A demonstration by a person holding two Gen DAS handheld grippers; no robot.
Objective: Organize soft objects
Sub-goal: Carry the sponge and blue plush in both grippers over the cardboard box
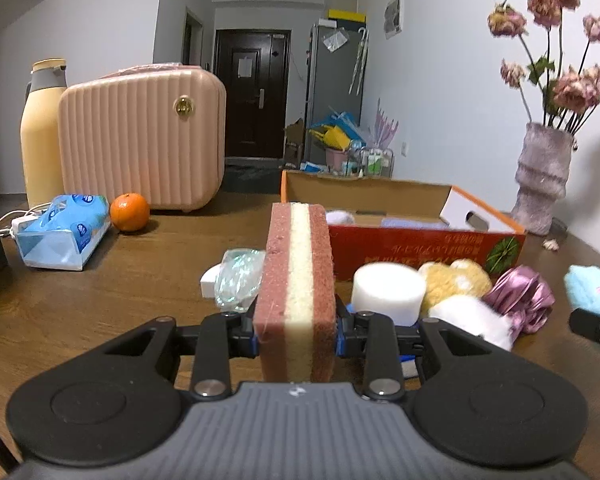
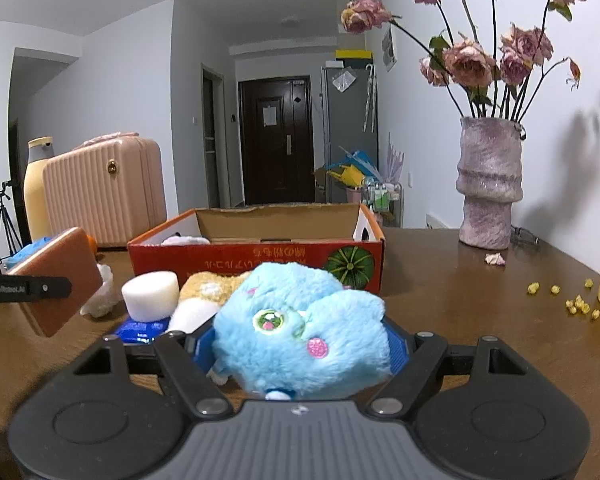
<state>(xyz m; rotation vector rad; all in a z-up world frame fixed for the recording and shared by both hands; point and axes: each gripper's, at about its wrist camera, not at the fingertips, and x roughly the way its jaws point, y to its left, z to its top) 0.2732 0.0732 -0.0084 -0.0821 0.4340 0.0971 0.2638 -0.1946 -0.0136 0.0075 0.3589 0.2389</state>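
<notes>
On my far left a blue plastic-wrapped tissue pack [image 1: 62,232] lies on the brown wooden table [image 1: 140,276], with a round orange fruit [image 1: 129,212] just beside it and a ribbed pink hard-shell case [image 1: 142,140] standing behind. My left gripper [image 1: 296,334] is clamped on a three-layer sponge block, reddish-brown outside with a cream middle [image 1: 296,292], which stands on edge between the pads, clear of the table. Right of it sit a white foam cylinder [image 1: 388,292], a yellow plush toy [image 1: 454,280] and a crumpled shiny purple fabric piece [image 1: 518,296], all bunched close in front of the open red-and-orange cardboard box [image 1: 420,248]. Something white and something pale lilac lie inside the box; I cannot tell what they are. My right gripper [image 2: 300,344] has its jaws pressed against the sides of a fluffy light-blue plush toy with a green eye and pink cheek [image 2: 300,340], held near the box's front wall. Farthest right stands a fuzzy mauve vase of dried pink roses [image 2: 490,188].
</notes>
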